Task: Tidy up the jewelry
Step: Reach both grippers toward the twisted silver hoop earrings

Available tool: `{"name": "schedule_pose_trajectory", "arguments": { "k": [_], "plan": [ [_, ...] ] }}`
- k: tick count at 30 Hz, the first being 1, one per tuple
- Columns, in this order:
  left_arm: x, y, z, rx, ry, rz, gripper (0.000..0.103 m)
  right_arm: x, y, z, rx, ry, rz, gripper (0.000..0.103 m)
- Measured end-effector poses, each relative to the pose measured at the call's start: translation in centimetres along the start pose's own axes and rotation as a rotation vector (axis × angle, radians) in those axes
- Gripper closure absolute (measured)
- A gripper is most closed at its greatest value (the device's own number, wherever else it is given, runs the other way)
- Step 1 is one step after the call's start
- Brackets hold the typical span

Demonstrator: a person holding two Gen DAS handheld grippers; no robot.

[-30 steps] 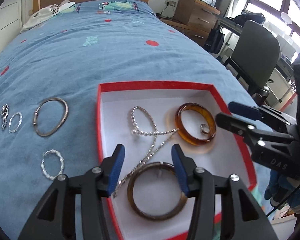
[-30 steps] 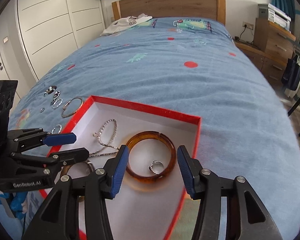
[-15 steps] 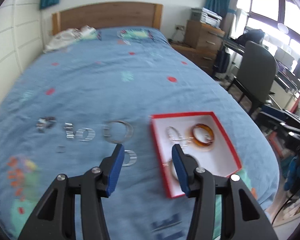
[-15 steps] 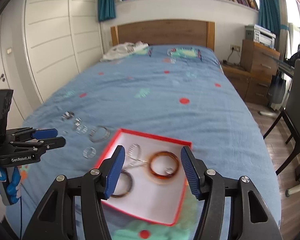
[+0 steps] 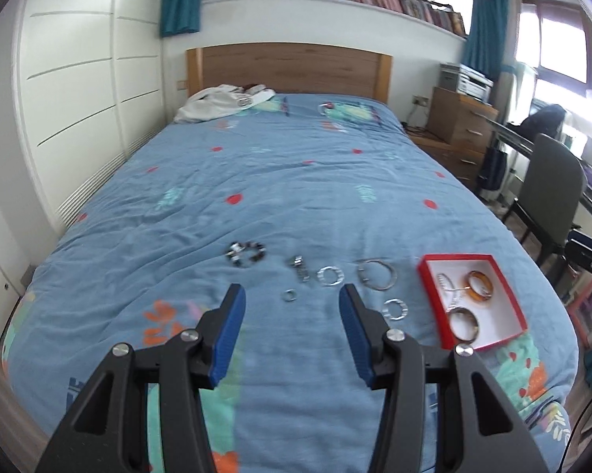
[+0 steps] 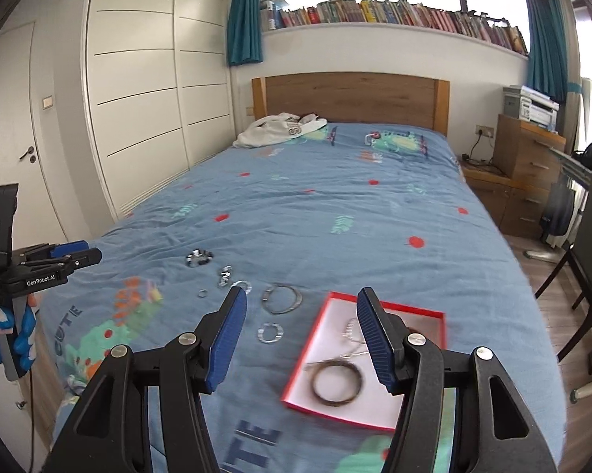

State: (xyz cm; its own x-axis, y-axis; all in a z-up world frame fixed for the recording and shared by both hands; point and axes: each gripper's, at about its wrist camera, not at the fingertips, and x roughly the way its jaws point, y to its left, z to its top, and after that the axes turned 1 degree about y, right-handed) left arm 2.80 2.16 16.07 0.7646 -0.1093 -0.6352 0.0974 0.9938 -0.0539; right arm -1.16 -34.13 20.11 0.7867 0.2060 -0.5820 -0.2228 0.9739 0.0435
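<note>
The red box [image 5: 501, 303] sits near the bed's [image 5: 296, 181] foot edge with 2 bangles and a chain inside; several silver pieces [image 5: 329, 276] lie loose on the quilt just beside it. A careless nudge on that soft quilt could tip the box or scatter the small rings. The left claw [image 5: 290, 315] and the right claw [image 6: 302, 329] both hang spread and empty, angled downward above the bed.

The black left gripper with blue pads [image 5: 290, 295] hangs high, tilted downward, jaws apart and empty. The matching black right gripper [image 6: 300, 301] does likewise. A blue-gloved hand [image 6: 4, 339] grasps the left gripper's handle.
</note>
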Motion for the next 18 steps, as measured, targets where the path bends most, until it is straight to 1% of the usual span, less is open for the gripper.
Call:
{"name": "schedule_pose_trajectory", "arguments": {
  "k": [5,8,12,18],
  "plan": [
    [2.0,3.7,-2.0,-0.066,0.038,0.014,0.056,2.9,2.5,-0.4,0.008,0.026,0.008,0.045],
    [3.9,4.9,-2.9,-0.093,0.063,0.015,0.056,4.9,3.5,-0.8,-0.002,0.049,0.017,0.045],
    [6.6,5.2,-3.9,-0.101,0.099,-0.004,0.056,7.7,4.3,-1.5,-0.005,0.085,0.024,0.045],
    [10.9,3.1,-4.5,-0.067,0.139,-0.089,0.056,12.4,5.1,-3.0,0.012,0.166,0.04,0.045]
  ]
}}
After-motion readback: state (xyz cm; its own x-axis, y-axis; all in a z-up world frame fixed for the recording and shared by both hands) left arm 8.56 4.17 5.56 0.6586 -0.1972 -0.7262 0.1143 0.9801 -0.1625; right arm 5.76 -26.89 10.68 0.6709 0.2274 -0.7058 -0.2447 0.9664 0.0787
